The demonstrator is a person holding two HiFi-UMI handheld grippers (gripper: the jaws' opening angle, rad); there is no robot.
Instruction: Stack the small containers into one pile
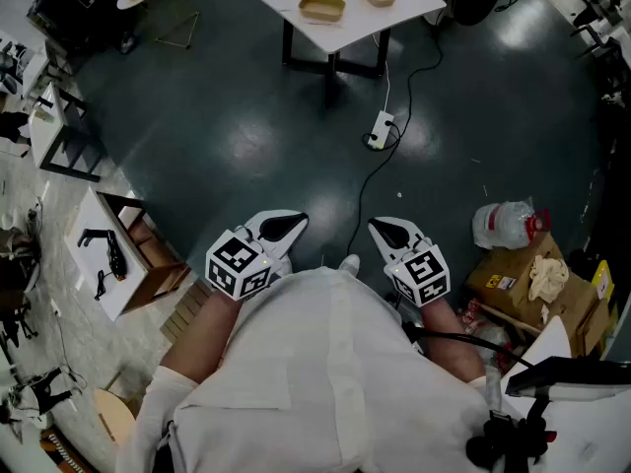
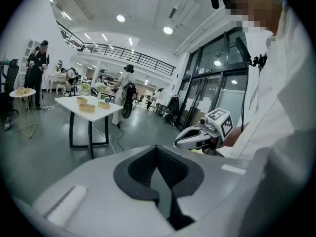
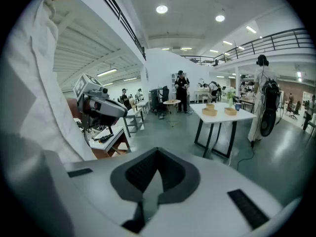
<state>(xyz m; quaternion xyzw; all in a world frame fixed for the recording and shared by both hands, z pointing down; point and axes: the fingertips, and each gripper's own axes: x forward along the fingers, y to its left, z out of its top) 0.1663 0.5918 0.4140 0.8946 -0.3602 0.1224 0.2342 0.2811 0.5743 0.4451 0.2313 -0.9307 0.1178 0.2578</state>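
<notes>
Three small tan containers (image 1: 322,8) lie apart on a white table (image 1: 345,23) far ahead across the dark floor. They show as small shapes in the left gripper view (image 2: 87,107) and in the right gripper view (image 3: 209,111). My left gripper (image 1: 286,227) and right gripper (image 1: 391,231) are held close to my white-shirted body, far from the table. Both are shut with nothing between the jaws. The dark pads of the left gripper (image 2: 157,157) meet in a thin seam, and so do those of the right gripper (image 3: 157,162).
A power strip (image 1: 381,129) with its cable lies on the floor between me and the table. A cardboard box (image 1: 532,284) and a plastic bag (image 1: 506,225) sit at the right. A low white stand (image 1: 104,254) with black tools is at the left. People stand far off (image 3: 181,90).
</notes>
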